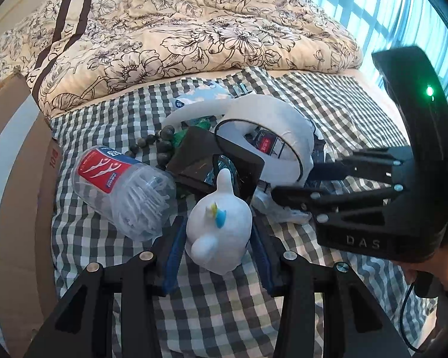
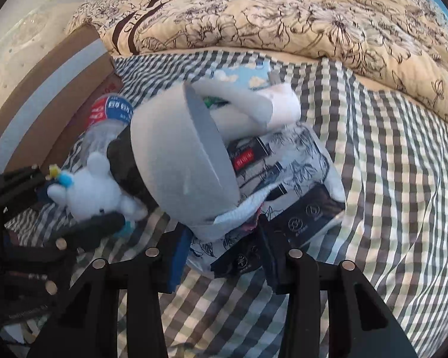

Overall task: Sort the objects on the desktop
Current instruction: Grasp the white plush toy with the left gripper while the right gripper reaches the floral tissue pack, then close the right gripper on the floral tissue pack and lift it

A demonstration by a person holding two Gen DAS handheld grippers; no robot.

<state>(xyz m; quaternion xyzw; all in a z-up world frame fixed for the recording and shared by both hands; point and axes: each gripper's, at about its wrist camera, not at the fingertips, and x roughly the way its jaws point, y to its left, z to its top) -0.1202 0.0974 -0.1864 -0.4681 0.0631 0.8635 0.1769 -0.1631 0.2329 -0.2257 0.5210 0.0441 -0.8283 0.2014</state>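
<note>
Left wrist view:
- Left gripper [image 1: 218, 238] with blue-padded fingers [image 1: 171, 256] either side of white plush toy [image 1: 221, 223]; pads at its flanks, firm contact not certain, looks like gripping.
- Plush toy soft, rounded, fuzzy, with small blue and yellow tuft; sits on gingham sheet [image 1: 224, 304], grey-white checks, wrinkled.
- Left of plush toy: clear plastic jar [image 1: 125, 188] lying on its side, red-blue label, filled with white floss picks.
- Just behind plush toy: flat black glossy case [image 1: 218, 164], tilted, touching it.
- Behind the case: string of dark round beads [image 1: 161, 140], a white padded headset-like thing [image 1: 271, 131] with curved band, and a blue-white packet [image 1: 200, 95].
- Right of plush toy: right gripper [image 1: 301, 185], black, rigid, reaching into the pile; fingers apart, tips near a crumpled white wrapper, grip cannot be told.
- Far behind the pile: floral quilt [image 1: 194, 29], cream with dark line flowers.
- Far left of plush toy: cardboard box [image 1: 18, 179], matte brown flap.

Right wrist view:
- Right gripper [image 2: 224, 256] jaws spread, blue pads astride edge of printed plastic bag [image 2: 298, 179]; not clamped.
- Bag glossy, leaf print, holding dark flat packets.
- White headset-like thing [image 2: 182, 155] lying atop bag, smooth grey-white shell.
- Left of it: plush toy [image 2: 95, 191] between left gripper's [image 2: 74, 205] fingers; jar [image 2: 110, 119] behind.
</note>
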